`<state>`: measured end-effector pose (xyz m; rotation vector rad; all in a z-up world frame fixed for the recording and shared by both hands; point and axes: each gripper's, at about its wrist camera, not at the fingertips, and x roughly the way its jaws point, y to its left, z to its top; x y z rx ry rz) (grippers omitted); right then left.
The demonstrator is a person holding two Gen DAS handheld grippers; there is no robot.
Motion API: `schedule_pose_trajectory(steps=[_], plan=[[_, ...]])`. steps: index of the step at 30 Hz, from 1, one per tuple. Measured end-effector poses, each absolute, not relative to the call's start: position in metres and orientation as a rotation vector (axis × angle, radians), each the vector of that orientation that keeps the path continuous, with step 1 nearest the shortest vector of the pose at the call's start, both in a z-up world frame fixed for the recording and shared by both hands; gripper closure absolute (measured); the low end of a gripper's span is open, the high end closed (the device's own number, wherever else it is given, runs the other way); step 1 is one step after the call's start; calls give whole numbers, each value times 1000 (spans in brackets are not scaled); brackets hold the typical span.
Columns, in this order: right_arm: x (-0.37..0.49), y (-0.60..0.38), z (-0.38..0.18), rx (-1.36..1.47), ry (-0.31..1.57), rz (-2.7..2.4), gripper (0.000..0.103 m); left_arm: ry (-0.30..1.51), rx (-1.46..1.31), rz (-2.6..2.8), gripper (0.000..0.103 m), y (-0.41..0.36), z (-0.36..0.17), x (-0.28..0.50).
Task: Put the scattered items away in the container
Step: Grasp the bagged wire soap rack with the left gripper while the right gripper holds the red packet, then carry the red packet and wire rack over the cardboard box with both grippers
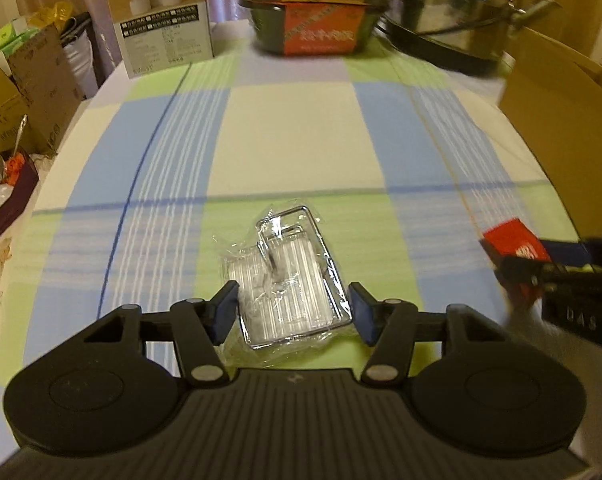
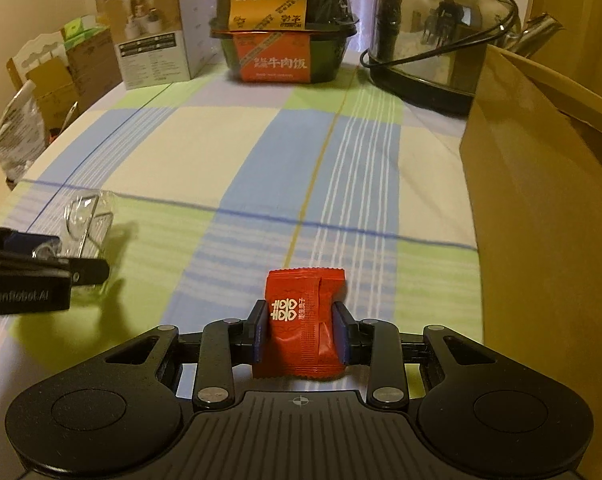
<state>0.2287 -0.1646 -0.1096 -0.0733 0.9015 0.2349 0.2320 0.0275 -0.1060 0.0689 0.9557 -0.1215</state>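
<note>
A clear plastic packet (image 1: 289,284) with a chrome wire holder inside sits between my left gripper's (image 1: 293,312) blue pads, which press on both its sides. In the right wrist view the same packet (image 2: 87,216) sticks out of that gripper, casting a shadow on the cloth. My right gripper (image 2: 301,332) is shut on a red sachet (image 2: 301,312) with white characters, held low over the checked tablecloth. The sachet (image 1: 513,238) also shows at the right edge of the left wrist view. An open brown cardboard box (image 2: 541,200) stands to the right.
At the back of the table stand a white product carton (image 2: 157,40), a black meal box with an orange label (image 2: 285,28) and a steel kettle (image 2: 433,36) with its cord. Cardboard boxes and bags (image 1: 25,92) sit off the table's left edge.
</note>
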Motion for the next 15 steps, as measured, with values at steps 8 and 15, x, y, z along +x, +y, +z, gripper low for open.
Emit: schedule_pose_trajectory(steps=[8, 15], plan=[[185, -172, -76, -68, 880, 232, 68, 974, 54, -145, 50, 20, -85, 192], [157, -187, -36, -75, 810, 227, 68, 930, 63, -175, 50, 4, -49, 174]])
